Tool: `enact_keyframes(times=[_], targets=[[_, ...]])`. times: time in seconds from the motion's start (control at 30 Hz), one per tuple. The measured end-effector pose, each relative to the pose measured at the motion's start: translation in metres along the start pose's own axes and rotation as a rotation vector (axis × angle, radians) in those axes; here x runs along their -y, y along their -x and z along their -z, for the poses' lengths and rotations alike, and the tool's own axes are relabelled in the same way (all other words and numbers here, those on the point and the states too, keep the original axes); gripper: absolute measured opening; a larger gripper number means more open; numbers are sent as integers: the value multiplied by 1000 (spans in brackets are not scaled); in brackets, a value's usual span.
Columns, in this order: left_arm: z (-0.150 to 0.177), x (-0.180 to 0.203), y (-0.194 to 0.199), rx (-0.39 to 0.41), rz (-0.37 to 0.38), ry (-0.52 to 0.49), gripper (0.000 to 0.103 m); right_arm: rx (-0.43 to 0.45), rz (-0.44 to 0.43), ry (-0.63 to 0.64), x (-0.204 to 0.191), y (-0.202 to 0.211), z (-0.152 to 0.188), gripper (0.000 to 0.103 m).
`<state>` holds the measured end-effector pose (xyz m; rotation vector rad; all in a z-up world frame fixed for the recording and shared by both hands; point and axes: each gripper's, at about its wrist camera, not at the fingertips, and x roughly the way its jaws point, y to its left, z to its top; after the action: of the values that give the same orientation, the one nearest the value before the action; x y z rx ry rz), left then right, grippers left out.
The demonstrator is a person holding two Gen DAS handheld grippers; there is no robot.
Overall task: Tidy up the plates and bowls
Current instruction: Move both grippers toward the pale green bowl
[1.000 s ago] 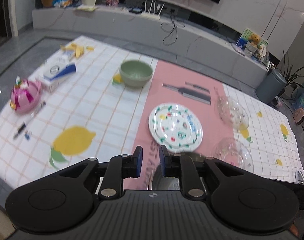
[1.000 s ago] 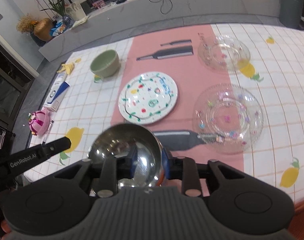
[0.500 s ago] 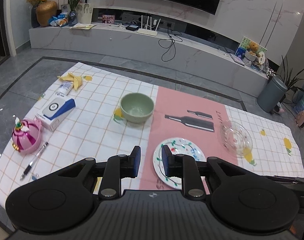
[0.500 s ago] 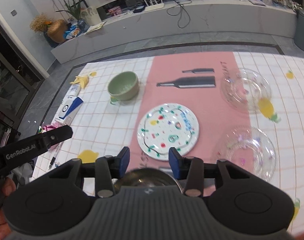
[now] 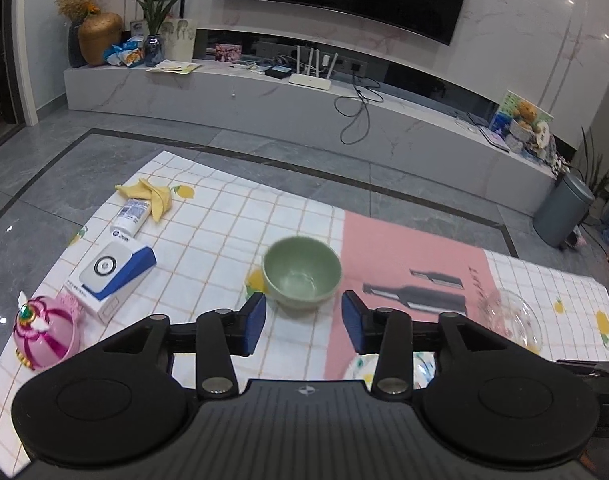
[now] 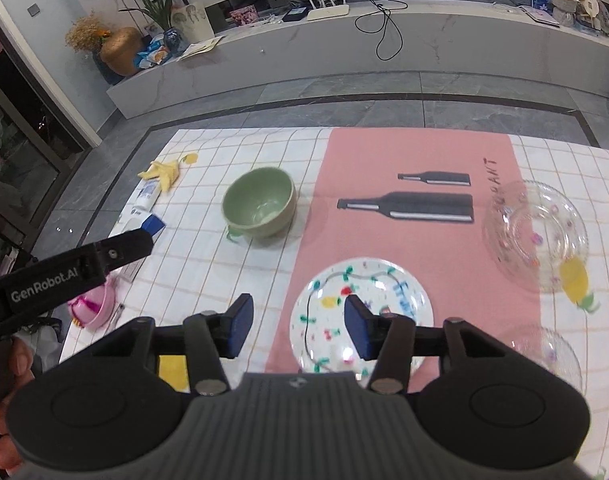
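Now both jaws just opened, nothing between: left gripper, right gripper. Risk: bowl rim slipping from pads; plate thin, hard to pinch

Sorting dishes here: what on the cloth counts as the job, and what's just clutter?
Job: green bowl; patterned plate; clear glass dish; second glass dish.

Clutter: banana peel; tube; blue-and-white box; pink toy.
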<state>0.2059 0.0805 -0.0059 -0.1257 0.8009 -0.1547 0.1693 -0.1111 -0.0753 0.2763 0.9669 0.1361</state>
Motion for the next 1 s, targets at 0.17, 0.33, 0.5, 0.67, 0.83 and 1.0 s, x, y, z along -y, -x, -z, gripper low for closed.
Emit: enact_keyframes(times=[0.17,0.33,0.5,0.67,0.83,1.0], targets=[[-11,-17,-26,2,28,64,52,-1,3,-2,3,-28,-23,55],[-19,-32,-53,-8,40,125,52,-20,13,-28,8,-59,-44,55],[-27,-45,-80,-13,30,164,52,-15,2,-47,9,-86,-63,55],[-31,-47,-108,-48,23,168,52,-6,-3,-44,5,-114,-79,54],[-24,-44,-140,-96,12,152,52,-40,-3,-52,0,-146,-89,47],[-15,-45,-167,-157,-6,171,45,-79,-17,-68,-2,-173,-92,37]])
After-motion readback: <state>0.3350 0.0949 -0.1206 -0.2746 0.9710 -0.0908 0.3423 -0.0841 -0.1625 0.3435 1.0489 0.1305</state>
